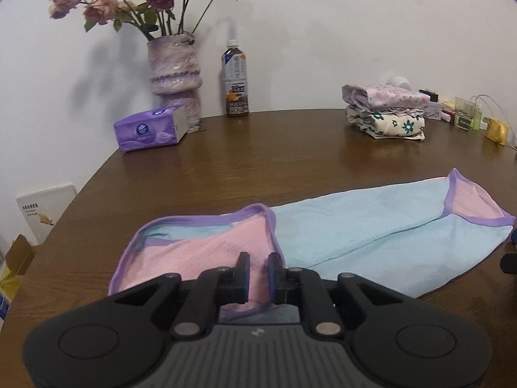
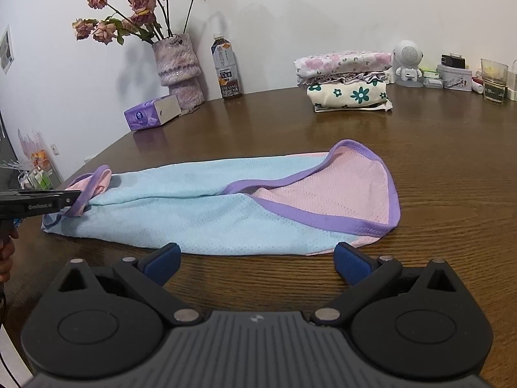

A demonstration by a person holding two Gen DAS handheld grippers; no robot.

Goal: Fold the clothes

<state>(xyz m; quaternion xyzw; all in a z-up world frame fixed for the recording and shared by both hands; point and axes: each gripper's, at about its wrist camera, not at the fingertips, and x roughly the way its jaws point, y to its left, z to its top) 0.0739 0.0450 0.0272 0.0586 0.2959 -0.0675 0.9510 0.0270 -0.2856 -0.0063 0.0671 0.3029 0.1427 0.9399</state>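
Garment pinched by left gripper

The room is bright, with soft, even light and no dark spots. The flowers and the vase throw pale grey shadows on the white wall far ahead of the fingers, and the brown table shines a little past the fingertips. Both pictures bend round at the edges with dark corners, and the gripper parts nearest the camera look a bit soft.
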